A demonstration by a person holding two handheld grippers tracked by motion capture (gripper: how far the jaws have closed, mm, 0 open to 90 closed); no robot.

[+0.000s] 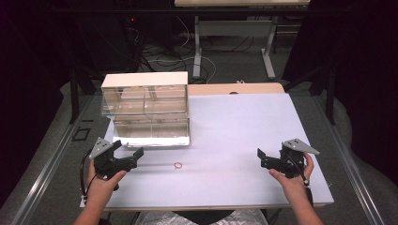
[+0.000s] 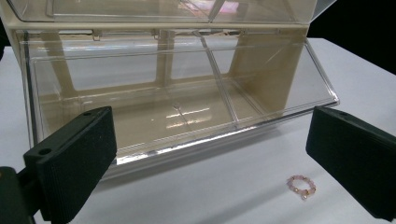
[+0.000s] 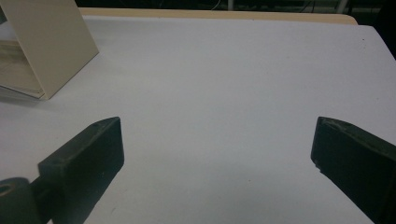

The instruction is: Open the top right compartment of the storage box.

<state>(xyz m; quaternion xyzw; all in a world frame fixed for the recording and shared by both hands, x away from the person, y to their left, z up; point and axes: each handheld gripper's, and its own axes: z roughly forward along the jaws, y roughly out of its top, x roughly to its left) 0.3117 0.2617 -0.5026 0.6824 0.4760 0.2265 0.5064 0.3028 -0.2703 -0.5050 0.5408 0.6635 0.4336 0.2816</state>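
On the near left of the table, just right of my left gripper, lies the ring, a small loop of pink beads flat on the white top. In the left gripper view the ring sits low and right, close to the inside of the right-hand jaw, with the box behind it. That box is a two-tier clear organiser with a cream frame; its lower drawer looks tipped open toward me, with a divider splitting it into two bays, both of which seem empty as far as I can tell through the glare.

My left gripper has its jaws spread wide and holds nothing. My right gripper, over at the near right and well apart from the ring, is likewise wide open and empty; its view looks across bare table to a corner of the box.

I judge the ring to be very light, probably strung on elastic, so soft and easily deformed rather than stiff. The beads are smooth and round, so they may roll or squirt out from flat pads. Lying flat, it offers little height. I would come down nearly vertical, straddle the loop across its width, and close gently so the pads pinch both sides together.
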